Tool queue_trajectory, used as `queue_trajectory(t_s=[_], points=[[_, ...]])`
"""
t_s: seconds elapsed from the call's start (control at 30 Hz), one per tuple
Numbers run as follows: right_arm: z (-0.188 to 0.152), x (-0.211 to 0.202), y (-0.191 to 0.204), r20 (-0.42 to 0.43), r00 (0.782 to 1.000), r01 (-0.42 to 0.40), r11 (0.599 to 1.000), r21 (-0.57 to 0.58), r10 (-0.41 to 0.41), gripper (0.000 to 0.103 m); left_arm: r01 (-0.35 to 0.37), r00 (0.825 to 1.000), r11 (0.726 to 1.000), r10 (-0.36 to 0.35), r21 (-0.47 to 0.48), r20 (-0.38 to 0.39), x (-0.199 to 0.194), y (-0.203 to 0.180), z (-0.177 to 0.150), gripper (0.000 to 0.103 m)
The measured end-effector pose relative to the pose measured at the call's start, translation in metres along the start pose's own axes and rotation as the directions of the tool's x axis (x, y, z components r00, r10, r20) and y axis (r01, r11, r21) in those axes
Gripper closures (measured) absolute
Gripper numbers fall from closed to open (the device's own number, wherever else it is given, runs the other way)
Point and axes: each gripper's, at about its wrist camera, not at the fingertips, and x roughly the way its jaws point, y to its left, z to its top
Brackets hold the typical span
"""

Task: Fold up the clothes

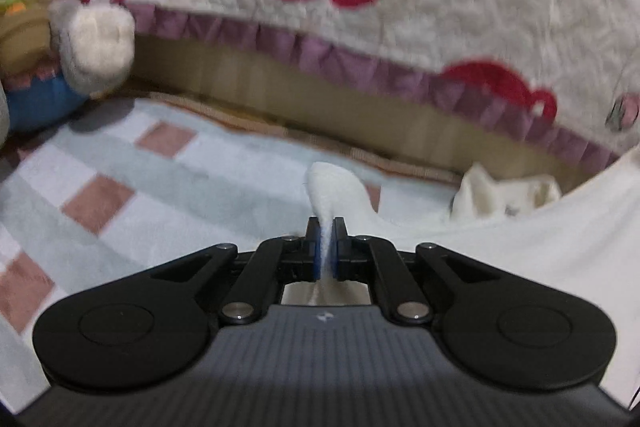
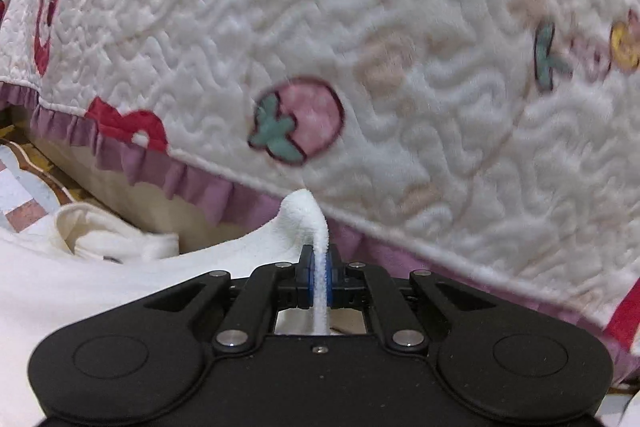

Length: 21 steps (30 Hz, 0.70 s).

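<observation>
Pinching a fold of the white garment [image 1: 520,243], my left gripper [image 1: 326,247] is clamped on its edge; my right gripper [image 2: 319,281] is clamped likewise on another part. I judge the cloth soft, light and limp: take it at edges or corners. It sags between both tools over the checked blanket [image 1: 120,163], below the quilt [image 2: 360,47].

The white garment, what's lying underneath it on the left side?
Under the white garment on the left lies a pale blue checked blanket with pink squares. How far it runs beneath cannot be seen, since the garment covers it there.
</observation>
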Motion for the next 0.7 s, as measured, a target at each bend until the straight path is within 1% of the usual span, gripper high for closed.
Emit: queue_trajectory(t_s=[0.03,0.07,0.1,0.13,0.17,0.2,0.23,0.27,0.3,0.33,0.37,0.4,0.43,0.47,0.5,0.53,0.6,0.63,0.67,0.7], points=[[0.003,-0.002,-0.001,0.011,1.0,0.013,1.0,0.002,-0.013,0.098,-0.028,1.0,1.0,0.028,0.008,0.014,-0.001,0.0,0.002,0.099],[0.005,-0.002,-0.002,0.011,0.999,0.035,0.999,-0.004,-0.035,0.098,-0.071,0.997,0.997,0.071,0.022,0.018,0.002,0.001,0.001,0.099],[0.006,0.0,-0.002,0.003,0.998,0.059,0.998,-0.015,-0.059,0.098,-0.111,0.994,0.993,0.111,0.034,-0.001,0.009,0.003,-0.003,0.097],[0.001,0.01,-0.001,-0.036,0.995,0.095,0.994,-0.052,-0.097,0.098,-0.142,0.989,0.989,0.144,0.042,-0.035,0.019,0.008,-0.009,0.095],[-0.003,0.019,-0.001,-0.074,0.988,0.128,0.988,-0.09,-0.135,0.097,-0.154,0.984,0.988,0.156,0.026,-0.089,0.027,0.014,-0.013,0.089],[-0.007,0.028,0.0,-0.111,0.978,0.16,0.979,-0.129,-0.175,0.098,-0.15,0.976,0.989,0.146,-0.013,-0.158,0.033,0.021,-0.017,0.086],[-0.012,0.036,0.001,-0.143,0.966,0.189,0.968,-0.167,-0.213,0.095,-0.133,0.975,0.99,0.123,-0.044,-0.187,0.031,0.024,-0.019,0.085],[-0.016,0.037,0.004,-0.167,0.955,0.21,0.958,-0.197,-0.244,0.095,-0.101,0.98,0.993,0.088,-0.066,-0.176,0.023,0.023,-0.017,0.082],[-0.019,0.035,0.008,-0.185,0.947,0.22,0.952,-0.212,-0.261,0.089,-0.069,0.985,0.994,0.054,-0.089,-0.165,0.014,0.023,-0.016,0.072],[-0.02,0.024,0.01,-0.181,0.959,0.192,0.968,-0.163,-0.22,0.071,-0.045,0.989,0.996,0.033,-0.08,-0.144,0.005,0.017,-0.014,0.065],[-0.021,0.012,0.012,-0.175,0.969,0.157,0.982,-0.107,-0.174,0.059,-0.016,0.993,0.999,0.01,-0.05,-0.121,-0.003,0.007,-0.01,0.057],[-0.021,-0.003,0.016,-0.167,0.98,0.101,0.994,-0.033,-0.106,0.047,0.023,0.994,0.999,-0.025,-0.025,-0.104,-0.009,-0.004,-0.008,0.056],[-0.023,-0.014,0.024,-0.161,0.986,0.035,0.999,-0.003,-0.035,0.047,0.077,0.991,0.997,-0.078,-0.021,-0.105,-0.012,-0.013,-0.007,0.055],[-0.024,-0.025,0.032,-0.153,0.988,-0.032,0.999,0.028,0.036,0.047,0.144,0.982,0.989,-0.148,-0.037,-0.12,-0.013,-0.022,-0.008,0.054],[-0.025,-0.035,0.04,-0.144,0.984,-0.099,0.993,0.058,0.106,0.047,0.209,0.966,0.976,-0.217,-0.065,-0.143,-0.011,-0.03,-0.011,0.052],[-0.026,-0.045,0.049,-0.135,0.976,-0.164,0.983,0.076,0.173,0.047,0.242,0.951,0.967,-0.252,-0.078,-0.177,-0.006,-0.038,-0.018,0.052],[-0.028,-0.054,0.078,-0.151,0.948,-0.279,0.96,0.022,0.279,0.047,0.256,0.932,0.965,-0.261,-0.053,-0.252,0.008,-0.054,-0.035,0.052],[-0.029,-0.054,0.093,-0.166,0.934,-0.323,0.946,-0.006,0.318,0.047,0.264,0.92,0.964,-0.264,-0.042,-0.29,0.014,-0.062,-0.044,0.052],[-0.031,-0.054,0.108,-0.184,0.919,-0.361,0.932,-0.031,0.35,0.047,0.262,0.916,0.965,-0.257,-0.026,-0.309,0.017,-0.066,-0.049,0.048],[-0.034,-0.051,0.118,-0.208,0.911,-0.371,0.928,-0.042,0.355,0.046,0.252,0.919,0.968,-0.241,-0.006,-0.311,0.017,-0.068,-0.052,0.048]])
